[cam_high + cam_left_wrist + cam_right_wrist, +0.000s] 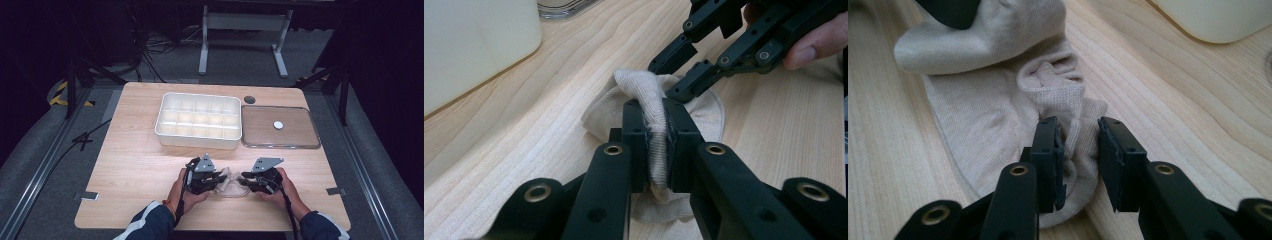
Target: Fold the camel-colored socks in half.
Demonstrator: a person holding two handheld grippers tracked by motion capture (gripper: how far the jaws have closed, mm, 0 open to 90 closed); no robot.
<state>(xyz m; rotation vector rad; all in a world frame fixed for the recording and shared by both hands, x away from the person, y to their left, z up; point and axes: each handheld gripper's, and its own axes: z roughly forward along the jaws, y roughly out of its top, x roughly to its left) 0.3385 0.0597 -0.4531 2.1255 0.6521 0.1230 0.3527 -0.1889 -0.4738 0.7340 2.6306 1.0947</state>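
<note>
Beige ankle sock point(231, 184) sits on the wooden table point(135, 170) near my edge, right between both grippers, roughly at 6 o'clock from the white compartment tray point(199, 120). Clear lid point(280, 126) is off at the tray's 3 o'clock, not involved yet.

State of play: left gripper point(655, 145) is clamped all the way down on a bunched fold of the sock, you can see the knit squeezed flat between its pads point(638, 135) in the left gripper view. Right gripper point(1078, 150) is partly open, its jaws straddling a puckered ridge of fabric near the cuff. From the right gripper view the left pad looks like it's touching the cloth, the right one still has a gap, so I wouldn't call that a grip yet.

What the next move turns on: the sock's long axis runs roughly 9 to 3 in the high view, and the 2 grippers face each other along it, left at 9, right at 3. Loose fabric lies dead ahead of the right gripper at 12 in its own view. Right hand point(280, 192) is the one that has to act, the left is just the anchor.

Both hands sit low, grippers about level with the tabletop, tips pointed inward. My guess is it's a fold or roll before it goes in a tray cell.
</note>
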